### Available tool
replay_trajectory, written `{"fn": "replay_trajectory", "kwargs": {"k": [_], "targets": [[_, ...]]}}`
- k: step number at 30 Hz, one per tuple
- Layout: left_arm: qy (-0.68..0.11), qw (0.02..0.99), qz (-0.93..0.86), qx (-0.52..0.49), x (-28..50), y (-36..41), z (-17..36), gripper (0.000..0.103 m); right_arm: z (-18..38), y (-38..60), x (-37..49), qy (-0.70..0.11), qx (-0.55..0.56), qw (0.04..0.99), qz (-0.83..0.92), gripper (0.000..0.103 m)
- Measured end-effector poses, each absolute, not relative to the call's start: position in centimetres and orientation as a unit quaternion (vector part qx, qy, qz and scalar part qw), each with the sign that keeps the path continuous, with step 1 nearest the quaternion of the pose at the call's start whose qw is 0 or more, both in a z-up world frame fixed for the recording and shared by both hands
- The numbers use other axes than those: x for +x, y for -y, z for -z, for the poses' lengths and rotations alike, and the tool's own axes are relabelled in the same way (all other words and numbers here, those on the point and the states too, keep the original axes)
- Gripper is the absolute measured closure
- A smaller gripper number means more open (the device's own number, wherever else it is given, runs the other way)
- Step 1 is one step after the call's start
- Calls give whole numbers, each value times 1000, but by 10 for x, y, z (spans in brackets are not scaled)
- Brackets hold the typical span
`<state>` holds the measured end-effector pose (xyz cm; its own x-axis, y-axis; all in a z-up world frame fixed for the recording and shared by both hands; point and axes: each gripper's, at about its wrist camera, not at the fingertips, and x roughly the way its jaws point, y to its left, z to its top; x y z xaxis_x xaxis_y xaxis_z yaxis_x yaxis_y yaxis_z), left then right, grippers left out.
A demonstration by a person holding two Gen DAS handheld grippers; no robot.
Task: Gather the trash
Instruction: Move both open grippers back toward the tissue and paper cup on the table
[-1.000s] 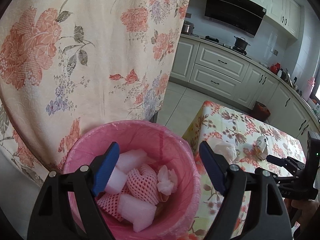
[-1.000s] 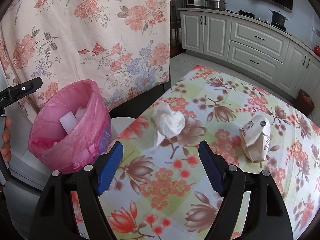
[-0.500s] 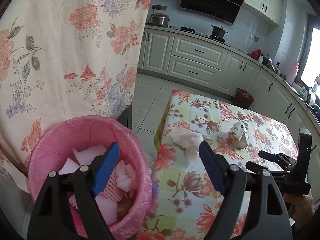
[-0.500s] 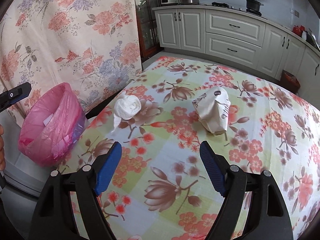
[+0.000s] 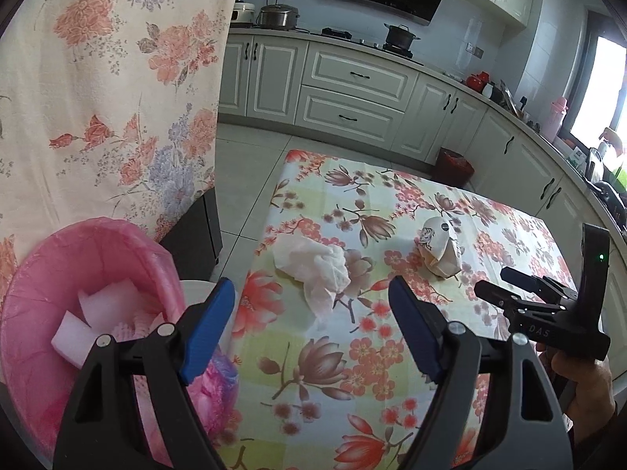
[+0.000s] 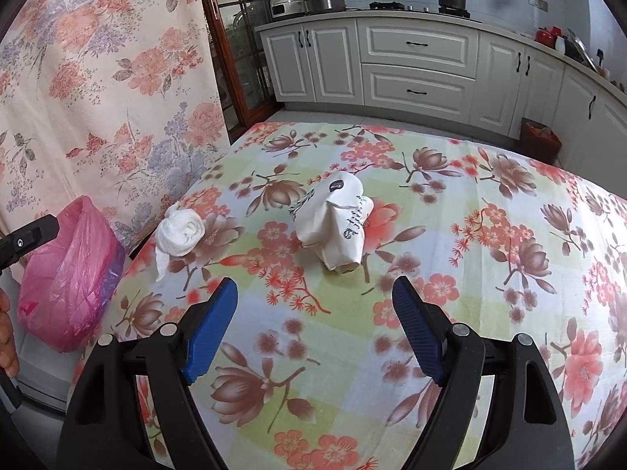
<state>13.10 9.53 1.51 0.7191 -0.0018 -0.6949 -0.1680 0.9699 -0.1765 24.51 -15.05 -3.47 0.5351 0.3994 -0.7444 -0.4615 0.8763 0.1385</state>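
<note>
While both grippers hover over the worktop (image 6: 490,203), left fingers (image 5: 207,329) and right fingers (image 6: 211,329) stand open, empty; tissue (image 6: 181,231) and wrapper (image 6: 333,227) lie apart.

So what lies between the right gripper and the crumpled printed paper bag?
Only bare floral tablecloth, per the right wrist view; right gripper and bag stand apart.

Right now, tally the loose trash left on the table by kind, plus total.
Crumpled white tissue: 1
Crumpled printed paper wrapper: 1
Total: 2
Both lie apart on the floral tablecloth; neither claw holds anything.
</note>
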Motion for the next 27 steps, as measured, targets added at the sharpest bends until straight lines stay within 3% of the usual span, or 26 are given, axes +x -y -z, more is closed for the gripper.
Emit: {"fn": "replay_trajectory", "kwargs": {"k": [8, 27], "targets": [[-393, 912, -34, -111, 164, -81, 6, 38, 38, 145, 268, -411, -40, 877, -246, 26], [-438, 887, -45, -139, 216, -82, 61, 44, 62, 120, 313, -432, -58, 867, -242, 26]]}}
